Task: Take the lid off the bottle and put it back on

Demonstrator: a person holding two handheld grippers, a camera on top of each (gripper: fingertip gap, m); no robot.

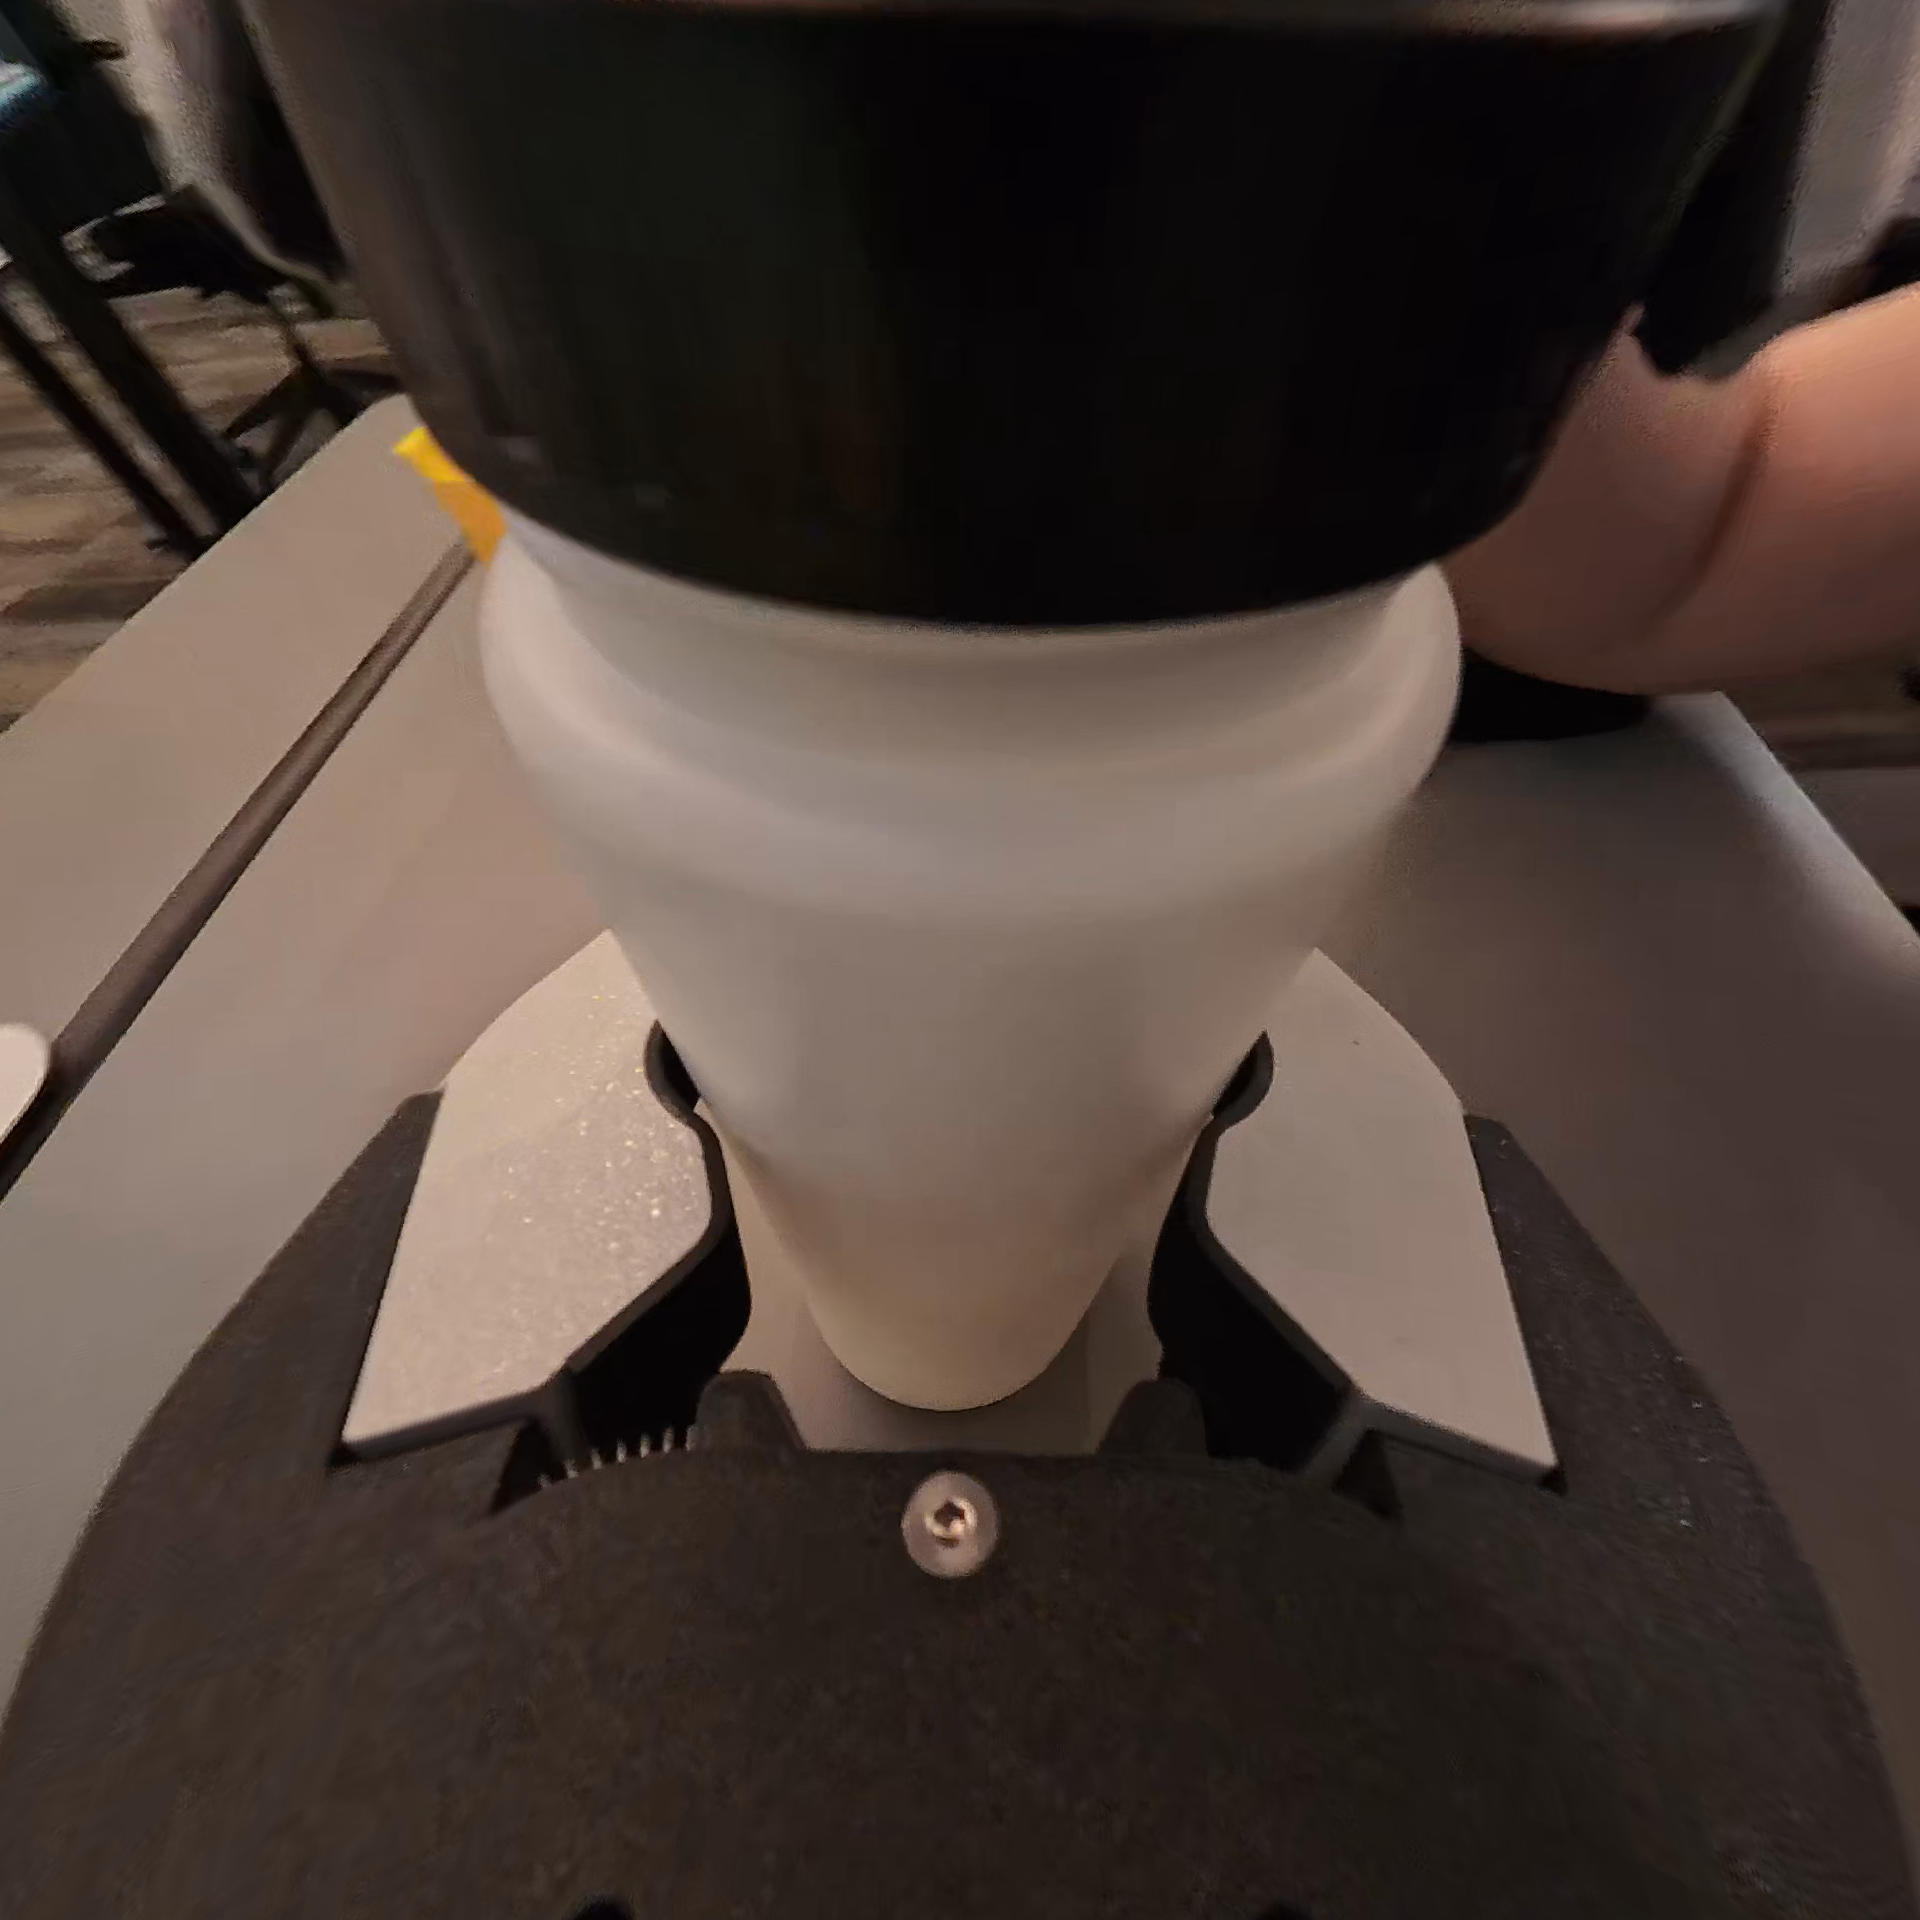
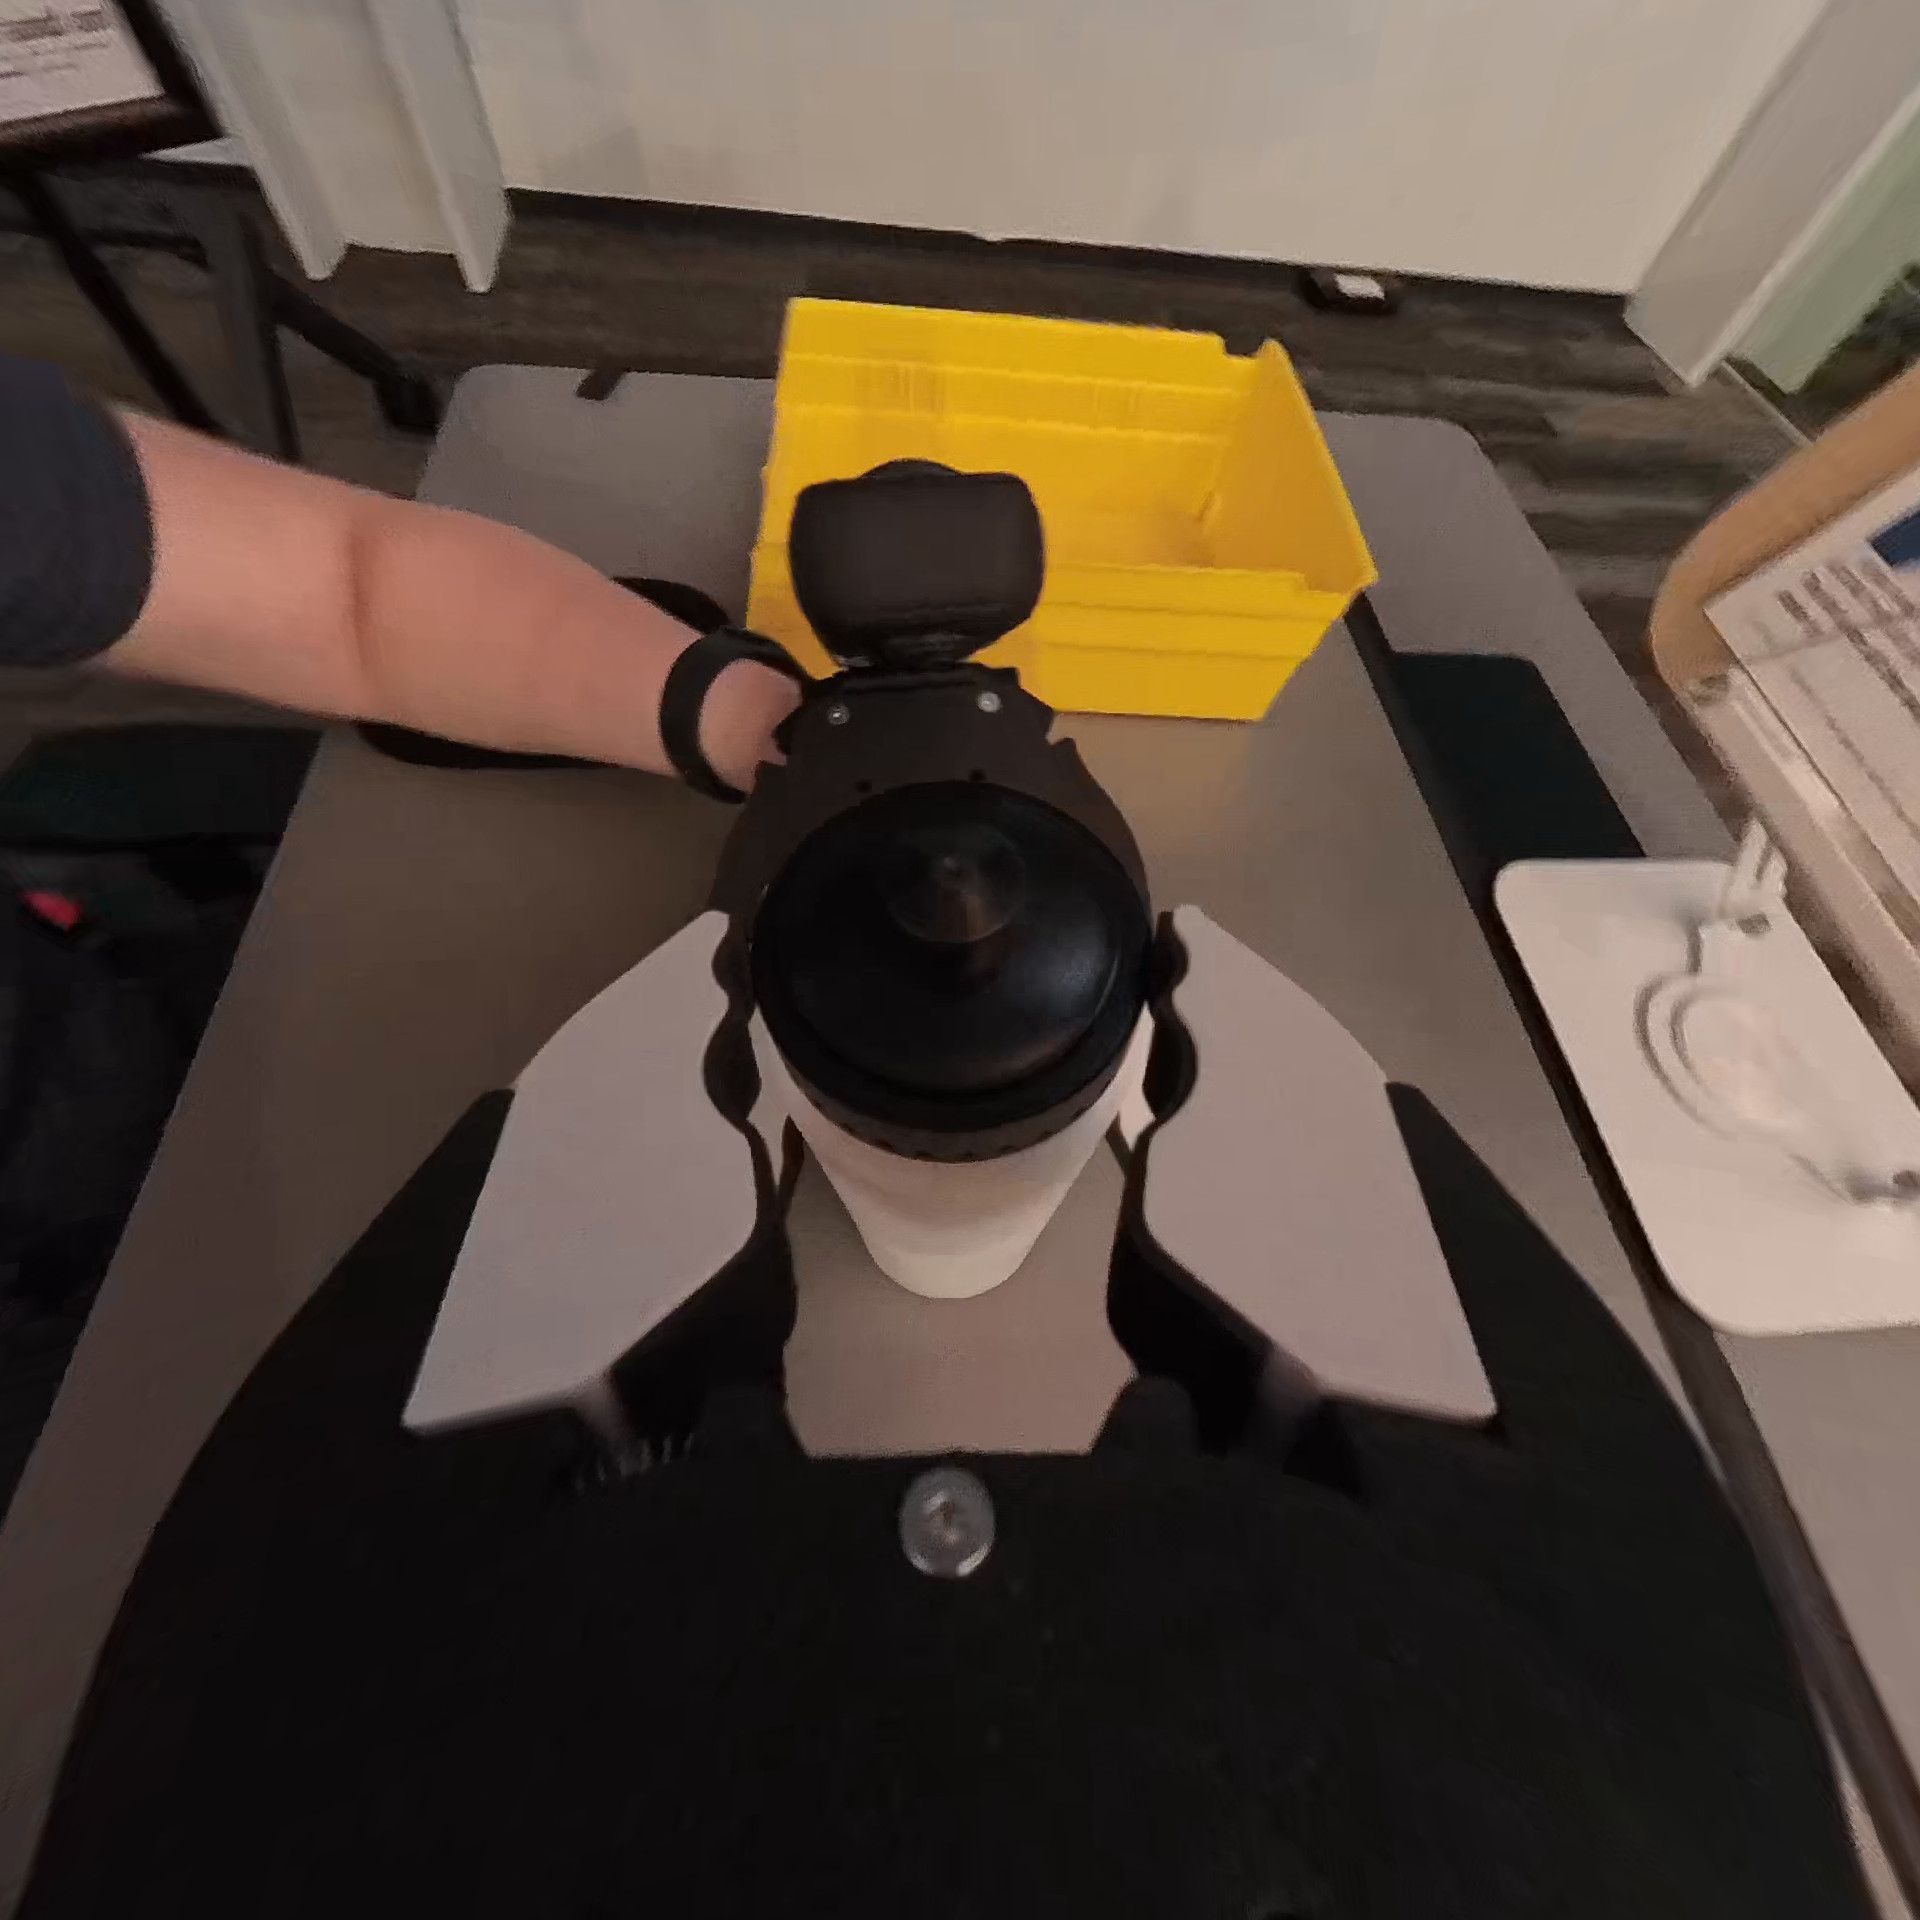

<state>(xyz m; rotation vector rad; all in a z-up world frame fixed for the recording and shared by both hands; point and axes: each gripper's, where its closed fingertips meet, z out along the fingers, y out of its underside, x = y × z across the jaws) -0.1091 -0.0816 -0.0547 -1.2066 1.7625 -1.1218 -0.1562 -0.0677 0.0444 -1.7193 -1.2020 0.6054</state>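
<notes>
While the black lid (image 2: 940, 977) sits on the white bottle (image 1: 956, 997), which stands upright on the grey table (image 2: 540, 883), nothing shows whether the off-and-on cycle is yet to begin or nearly over, so I judge only that the lid is seated now. The left gripper (image 1: 961, 1081) has its jaws closed on the lower body of the bottle, one finger touching each side, steadying it from the far side as the right wrist view shows. The right gripper (image 2: 948, 1029) straddles the lid from above, its fingers close at each side of the rim; they look to be touching it, but blur leaves me unable to tell whether they truly clamp. A yellow bin (image 2: 1226, 520) stands behind, apart from the bottle
</notes>
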